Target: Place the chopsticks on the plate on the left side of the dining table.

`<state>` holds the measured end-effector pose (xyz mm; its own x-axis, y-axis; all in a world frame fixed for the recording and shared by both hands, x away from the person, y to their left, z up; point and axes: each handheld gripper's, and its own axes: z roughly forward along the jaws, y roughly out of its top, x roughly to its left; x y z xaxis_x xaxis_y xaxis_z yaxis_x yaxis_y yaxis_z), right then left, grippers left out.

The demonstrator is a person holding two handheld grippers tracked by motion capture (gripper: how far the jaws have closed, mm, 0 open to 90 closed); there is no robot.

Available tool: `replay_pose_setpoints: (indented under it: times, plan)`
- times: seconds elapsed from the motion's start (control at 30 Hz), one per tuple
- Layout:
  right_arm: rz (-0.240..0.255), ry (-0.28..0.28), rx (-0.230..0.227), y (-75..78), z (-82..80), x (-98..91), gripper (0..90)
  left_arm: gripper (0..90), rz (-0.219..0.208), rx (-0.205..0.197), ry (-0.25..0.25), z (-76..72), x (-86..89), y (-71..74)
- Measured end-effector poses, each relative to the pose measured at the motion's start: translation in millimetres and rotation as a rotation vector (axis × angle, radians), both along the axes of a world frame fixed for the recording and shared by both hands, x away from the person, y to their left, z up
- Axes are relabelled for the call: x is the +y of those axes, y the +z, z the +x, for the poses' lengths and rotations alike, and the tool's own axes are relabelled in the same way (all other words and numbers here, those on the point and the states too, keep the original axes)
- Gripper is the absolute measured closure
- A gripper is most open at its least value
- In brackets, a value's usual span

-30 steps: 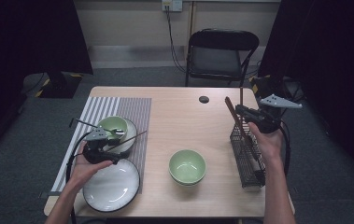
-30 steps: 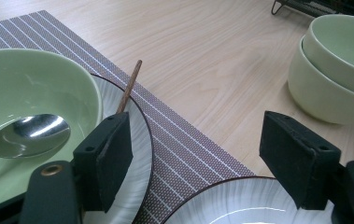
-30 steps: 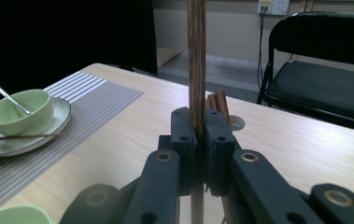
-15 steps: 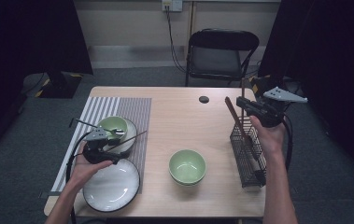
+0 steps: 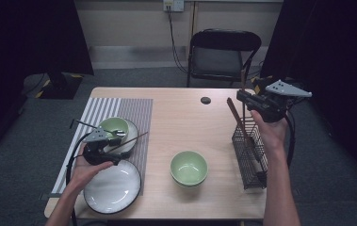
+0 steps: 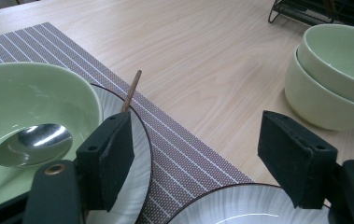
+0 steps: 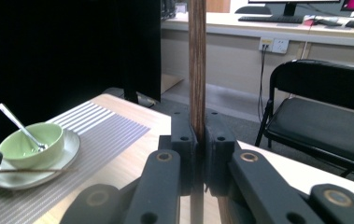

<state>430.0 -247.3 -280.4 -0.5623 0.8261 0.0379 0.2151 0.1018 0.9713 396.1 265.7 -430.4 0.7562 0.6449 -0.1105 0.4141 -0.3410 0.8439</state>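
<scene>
The right tool (image 5: pixel 244 100) is clamped tight on an upright wooden chopstick (image 7: pixel 196 70), held just above the wire rack (image 5: pixel 249 155), where a wooden spatula (image 5: pixel 240 123) already leans. The left tool (image 5: pixel 101 143) gapes wide, holding nothing, between the bowl with a spoon (image 6: pixel 30 144) and the white plate (image 5: pixel 112 186). 1 chopstick (image 5: pixel 129 140) lies beside its left jaw, seemingly still to be racked, so the job looks partway done. 2 stacked bowls (image 5: pixel 189 167) wait mid-bench.

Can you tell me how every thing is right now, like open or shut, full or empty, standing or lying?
Left gripper: open, holding nothing.
Right gripper: shut on upright wooden stick.
Bowl on mat: spoon inside.
Stacked bowls: nested, top one empty.
White plate: empty.
Wire rack: holding a wooden utensil.
</scene>
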Motion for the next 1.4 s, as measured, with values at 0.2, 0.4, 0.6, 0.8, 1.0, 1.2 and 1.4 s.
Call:
replay_pose_setpoints:
  times: [0.2,0.4,0.6,0.8,1.0,1.2,1.4]
  plan:
    - [0.013,0.014,-0.015,8.2,-0.9,3.3,85.4,27.1,-0.011,-0.003,0.011,0.1,0.7,0.9]
    - [0.015,0.029,-0.035,15.9,-3.0,10.4,85.4,27.2,-0.006,-0.007,0.002,0.5,0.0,1.3]
    - [0.007,0.055,-0.036,16.3,-2.2,24.7,85.3,28.0,-0.015,-0.006,-0.002,-0.3,-2.7,2.9]
    - [0.008,0.091,-0.021,9.2,1.1,38.2,85.3,28.7,-0.017,-0.015,-0.018,-0.4,-5.4,6.6]
    - [0.005,0.112,0.002,-3.1,1.4,50.7,85.3,30.9,-0.040,-0.017,-0.035,-1.2,-13.4,10.8]
    - [-0.005,0.140,0.023,-10.6,1.9,62.0,85.3,30.4,-0.056,-0.027,-0.075,3.0,-28.8,20.1]
    - [0.005,0.168,0.021,-9.6,-0.6,71.6,85.3,31.1,-0.080,-0.047,-0.097,9.7,-38.2,32.4]
